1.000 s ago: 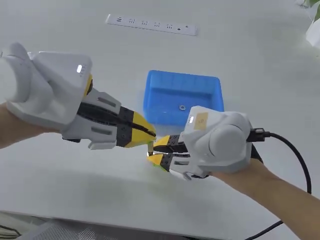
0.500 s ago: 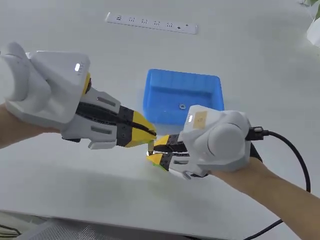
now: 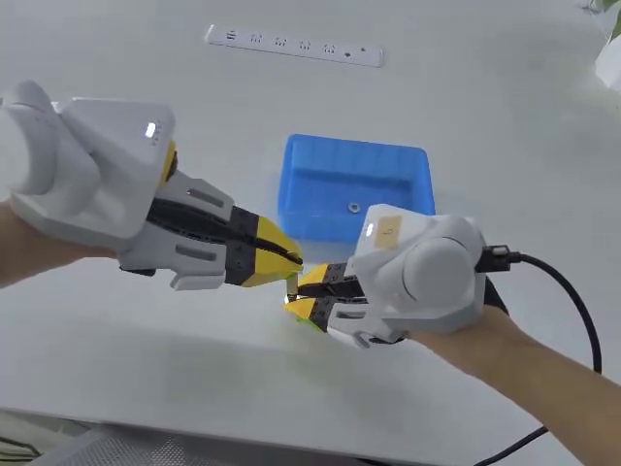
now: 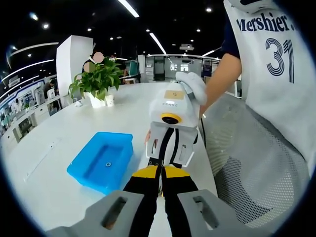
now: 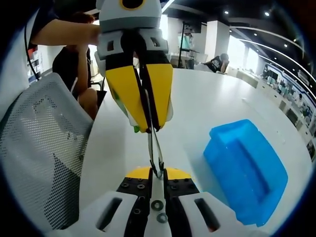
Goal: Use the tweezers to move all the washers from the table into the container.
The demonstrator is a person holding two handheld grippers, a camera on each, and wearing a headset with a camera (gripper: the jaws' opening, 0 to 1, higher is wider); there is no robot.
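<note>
White tabletop bears power strip beyond blue container; left hand-held gripper and right hand-held gripper clamp tweezers.

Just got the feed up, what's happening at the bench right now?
A person holds the left gripper and the right gripper tip to tip over the white table, just in front of the blue container. The tweezers run between them. The left jaws are shut on one end and the right jaws look shut on the other, as if passing or regripping the tool. One washer lies in the container.
</note>
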